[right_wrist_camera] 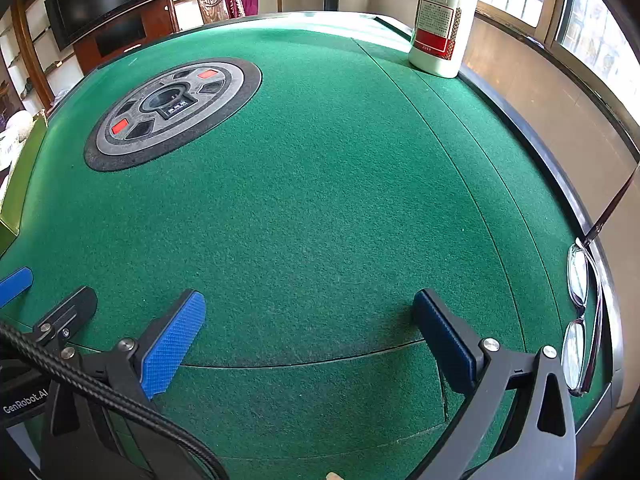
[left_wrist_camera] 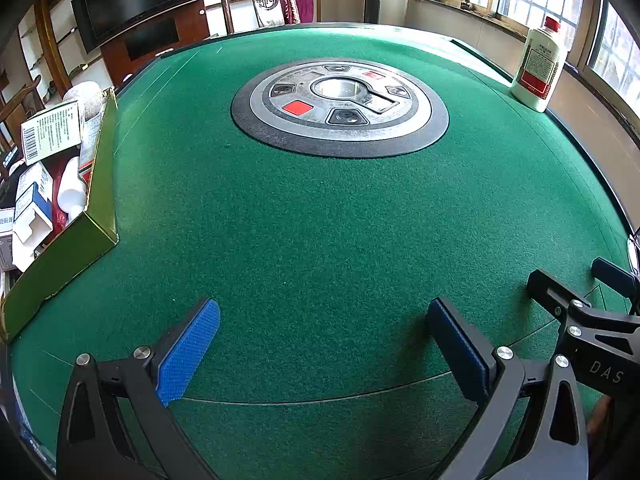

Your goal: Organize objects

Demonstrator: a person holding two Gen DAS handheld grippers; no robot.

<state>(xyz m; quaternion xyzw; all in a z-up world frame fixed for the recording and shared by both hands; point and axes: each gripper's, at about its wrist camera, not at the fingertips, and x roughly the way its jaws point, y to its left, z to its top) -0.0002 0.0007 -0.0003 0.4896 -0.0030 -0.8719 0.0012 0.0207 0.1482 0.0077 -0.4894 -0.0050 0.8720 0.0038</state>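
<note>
Green box [left_wrist_camera: 86,236] cut by left edge; bottle [right_wrist_camera: 440,20] cap cropped above.

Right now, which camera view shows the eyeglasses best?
The right wrist view. The eyeglasses lie along the table's right edge there, both lenses visible and one temple arm sticking up. The left wrist view shows only a small glint of them at its right border.

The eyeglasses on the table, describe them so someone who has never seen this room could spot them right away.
Start at the green felt mahjong table and follow its right-hand edge, the side nearest the windows, back from the white bottle with the red label at the far corner. The eyeglasses lie near the rim there, one temple arm raised. They are the only thin, clear-lensed, dark-framed thing on the felt.
</note>
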